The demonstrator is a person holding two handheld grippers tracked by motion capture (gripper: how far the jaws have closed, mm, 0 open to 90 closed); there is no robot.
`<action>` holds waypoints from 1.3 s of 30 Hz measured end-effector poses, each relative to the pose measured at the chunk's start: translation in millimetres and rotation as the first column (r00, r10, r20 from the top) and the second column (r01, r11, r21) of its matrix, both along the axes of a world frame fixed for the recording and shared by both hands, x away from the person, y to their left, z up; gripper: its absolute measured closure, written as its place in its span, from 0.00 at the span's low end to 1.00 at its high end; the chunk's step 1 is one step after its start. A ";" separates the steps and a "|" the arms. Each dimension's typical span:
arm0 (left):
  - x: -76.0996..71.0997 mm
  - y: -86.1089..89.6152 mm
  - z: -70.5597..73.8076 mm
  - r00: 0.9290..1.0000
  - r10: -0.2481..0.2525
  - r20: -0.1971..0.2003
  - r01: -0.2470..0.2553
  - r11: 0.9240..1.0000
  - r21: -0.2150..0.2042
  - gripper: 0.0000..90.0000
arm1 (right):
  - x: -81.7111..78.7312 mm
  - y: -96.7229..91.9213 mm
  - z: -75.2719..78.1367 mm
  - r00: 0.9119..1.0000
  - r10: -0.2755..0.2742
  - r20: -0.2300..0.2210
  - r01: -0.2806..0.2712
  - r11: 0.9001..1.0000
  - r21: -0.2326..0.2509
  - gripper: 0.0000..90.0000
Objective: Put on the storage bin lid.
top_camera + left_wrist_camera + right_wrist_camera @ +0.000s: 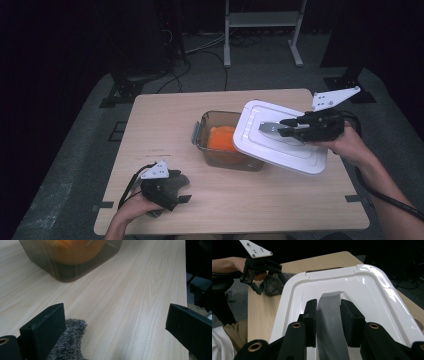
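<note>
The table point(165, 125) spreads pale under both hands. Just left of the right gripper point(280, 128) and under the raised lid stands the clear container point(220, 150), its orange contents partly hidden by that lid. The white lid point(282, 137) hangs tilted over the container's right side, clamped by its grey centre handle point(329, 315) between the right gripper's narrowly set jaws; the right hand point(345, 142) comes in from the right edge, forearm angled toward the table's middle. The left gripper point(181, 192) rests low near the front edge, jaws spread wide with nothing between them, on a grey fuzzy cloth point(68, 340) that it mostly covers. The left hand point(132, 207) is cut off at the bottom.
</note>
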State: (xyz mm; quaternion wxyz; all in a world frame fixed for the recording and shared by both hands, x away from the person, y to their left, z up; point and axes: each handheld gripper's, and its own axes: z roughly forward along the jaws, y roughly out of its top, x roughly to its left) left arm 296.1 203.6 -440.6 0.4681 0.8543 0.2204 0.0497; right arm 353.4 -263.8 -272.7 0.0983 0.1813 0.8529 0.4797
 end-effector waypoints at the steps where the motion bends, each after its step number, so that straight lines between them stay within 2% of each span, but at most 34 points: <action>1: -0.1 -0.2 -0.1 1.000 -0.001 -0.001 0.001 1.000 0.000 0.02 | 1.1 2.2 0.4 1.000 0.002 -0.002 -0.002 1.000 -0.001 0.74; 18: -0.1 -0.6 -0.1 1.000 -0.006 0.000 0.006 1.000 -0.003 0.02 | 17.2 30.1 4.6 0.998 0.056 0.006 -0.056 0.998 0.014 0.74; 39: -0.4 -2.6 -1.1 1.000 -0.011 -0.008 0.011 1.000 -0.012 0.02 | 37.5 53.7 -5.7 0.996 0.085 -0.010 -0.085 0.996 0.021 0.74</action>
